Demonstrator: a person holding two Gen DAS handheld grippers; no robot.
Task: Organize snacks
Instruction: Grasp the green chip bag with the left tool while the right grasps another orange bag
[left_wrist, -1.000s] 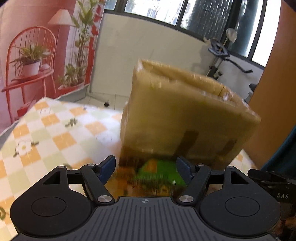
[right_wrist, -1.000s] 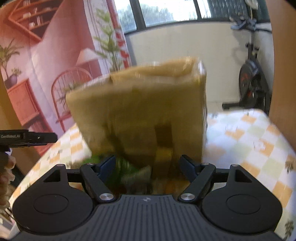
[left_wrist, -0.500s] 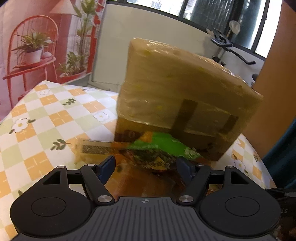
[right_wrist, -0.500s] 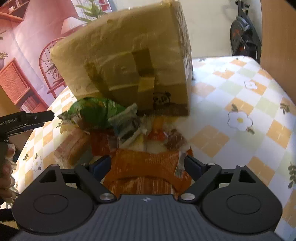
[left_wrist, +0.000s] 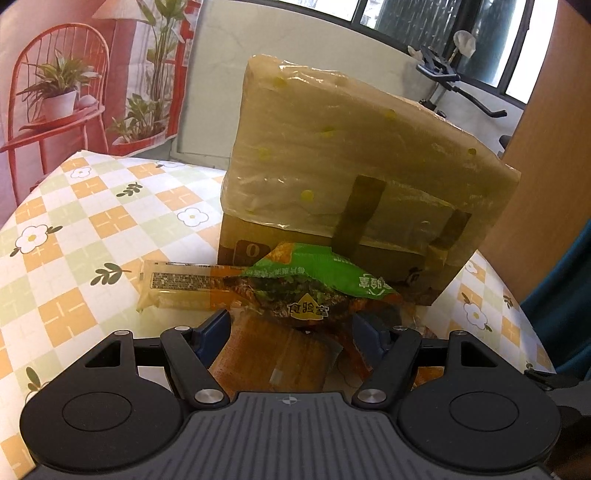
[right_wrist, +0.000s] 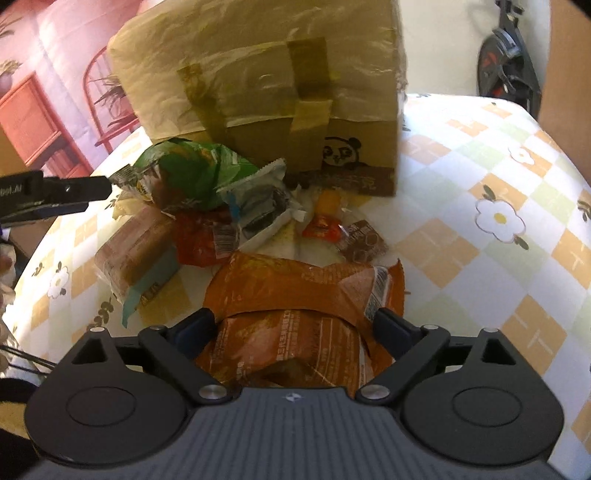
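Orange, green and white checks with small flowers cover the tablecloth of the table on which a loose heap of snacks lies in front of a tall cardboard box wrapped in clear plastic and brown tape. Nothing appears sorted yet, so the tidying seems barely begun.

In the right wrist view, toward the table's left edge sits a brown loaf-shaped pack with a teal end. Beside it a crinkled green foil bag leans against the box, on top of a red packet. A white and blue wrapper lies next, then small orange and brown sweets near the box's panda print. Nearest, a large orange foil pouch lies between the fingers of the right gripper; its jaws are opening and the pads do not press it.

In the left wrist view, a long pale yellow wrapped bar lies at the left of the heap. The left gripper hangs with its jaws partly apart over the brown pack, holding nothing.

Every item is left to be placed, by my judgement.
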